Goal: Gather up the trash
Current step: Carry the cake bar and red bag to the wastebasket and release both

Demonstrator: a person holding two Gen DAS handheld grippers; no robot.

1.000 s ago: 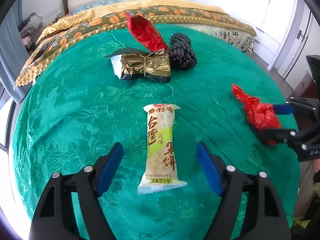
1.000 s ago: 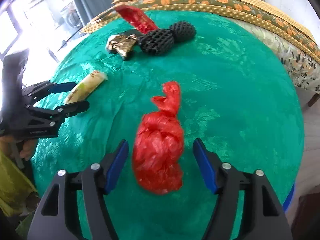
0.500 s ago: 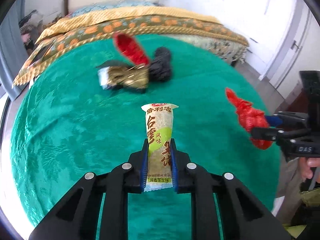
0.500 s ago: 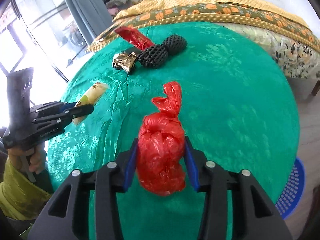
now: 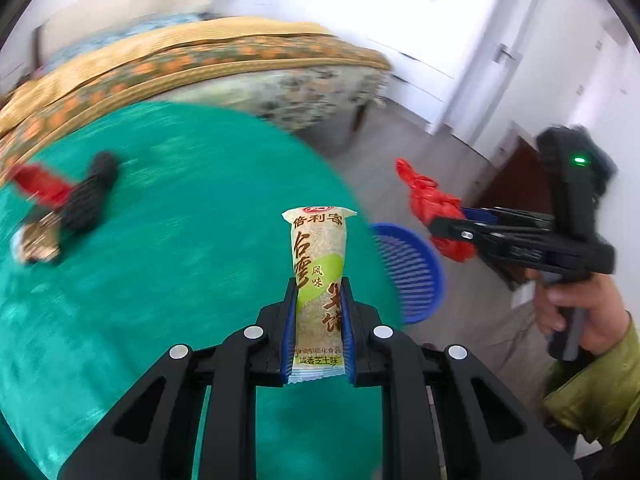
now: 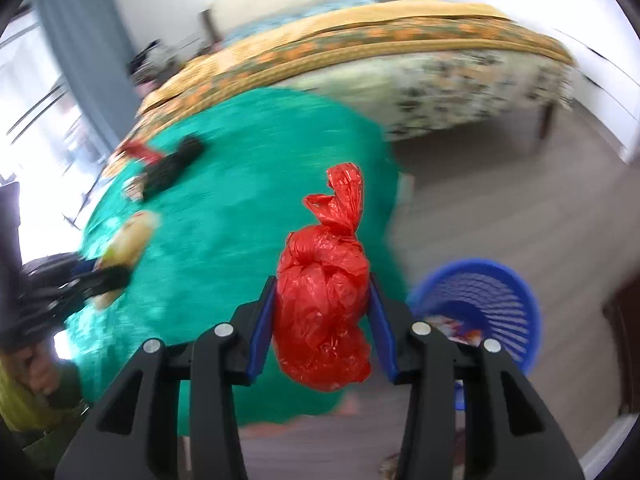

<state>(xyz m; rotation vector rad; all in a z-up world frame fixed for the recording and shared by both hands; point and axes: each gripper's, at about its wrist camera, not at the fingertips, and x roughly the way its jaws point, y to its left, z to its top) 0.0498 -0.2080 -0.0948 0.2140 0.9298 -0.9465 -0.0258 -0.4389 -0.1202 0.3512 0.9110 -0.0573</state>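
My left gripper (image 5: 318,320) is shut on a long yellow-green snack packet (image 5: 318,276), held up above the green tablecloth (image 5: 168,240). My right gripper (image 6: 322,312) is shut on a knotted red plastic bag (image 6: 324,300), lifted off the table near its right edge. In the left wrist view the right gripper (image 5: 456,224) with the red bag (image 5: 430,204) hangs above the floor, close to a blue slatted basket (image 5: 416,268). In the right wrist view that blue basket (image 6: 488,296) stands on the floor at lower right, with some litter in it. The left gripper (image 6: 96,276) with the packet (image 6: 124,248) shows at the far left.
A red wrapper (image 5: 40,184), a black mesh sleeve (image 5: 90,192) and a gold foil wrapper (image 5: 36,236) lie on the cloth at the far left, all blurred. A bed with an orange-patterned cover (image 5: 224,60) stands behind the table. A person's hand and green sleeve (image 5: 580,320) hold the right gripper.
Both grippers closed on their items, the left on the snack packet and the right on the red bag, lifted them off the cloth and swung right toward the blue basket.
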